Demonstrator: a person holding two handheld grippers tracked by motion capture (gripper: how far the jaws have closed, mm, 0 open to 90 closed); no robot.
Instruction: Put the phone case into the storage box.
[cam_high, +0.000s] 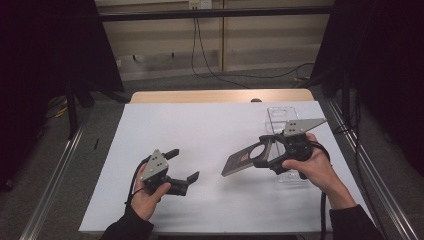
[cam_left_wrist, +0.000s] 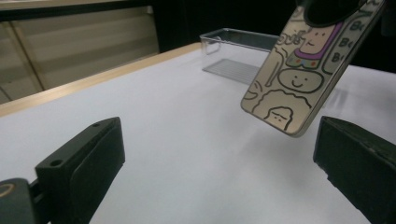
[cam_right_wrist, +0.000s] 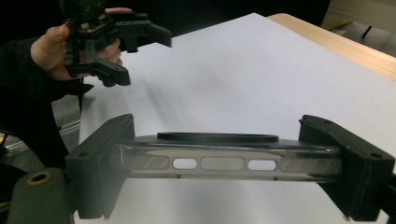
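Holding the phone case (cam_high: 243, 161) clamped across its edges in our right claw (cam_high: 265, 152) above the counter (cam_high: 200, 130), we have it lifted clear of the clear tray (cam_high: 280, 116), while our left claw (cam_high: 182, 165) waits wide open and empty, the handover not yet made.

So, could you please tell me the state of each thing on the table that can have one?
Phone case: held off the table, tilted, clamped by its edges.
Right claw: shut on the phone case.
Left claw: open, holding nothing.
Clear tray: on the white sheet, nothing visible inside.
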